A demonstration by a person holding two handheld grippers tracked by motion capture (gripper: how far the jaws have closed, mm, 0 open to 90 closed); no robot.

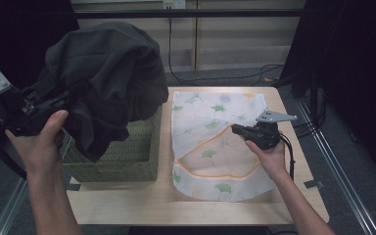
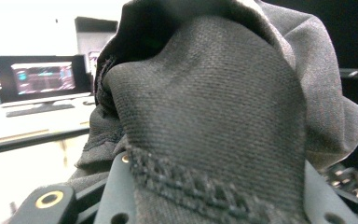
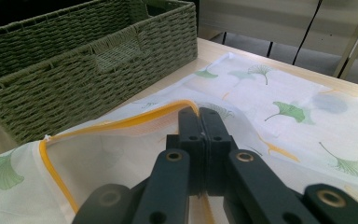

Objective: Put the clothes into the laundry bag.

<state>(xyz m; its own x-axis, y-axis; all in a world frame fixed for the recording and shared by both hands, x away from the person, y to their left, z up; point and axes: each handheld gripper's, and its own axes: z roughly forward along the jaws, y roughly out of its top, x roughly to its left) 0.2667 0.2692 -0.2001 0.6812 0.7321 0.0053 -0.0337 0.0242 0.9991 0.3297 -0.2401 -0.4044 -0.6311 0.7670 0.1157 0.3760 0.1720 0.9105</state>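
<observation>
L tool [image 1: 54, 105] pinched a bunch of the dark garment [image 1: 103, 73], held up over the green woven basket [image 1: 127, 152] at desk [image 1: 142, 205] left side. In the left gripper view the cloth [image 2: 214, 116] sat wedged btwn the jaws. Garment looked soft, thick-ish knit, floppy, prob not heavy but bulky; hung in folds, so likely to drag on the basket rim. Best grab: thick bunch or hem, not a single layer.

R tool [image 1: 236, 129] pressed together on the orange-trimmed opening edge [image 3: 121, 122] of the ginkgo-print mesh bag [image 1: 215, 122], lying flat on desk w/ mouth lifted. Bag thin, light, limp; the trim seemed the firmest spot to hold.
</observation>
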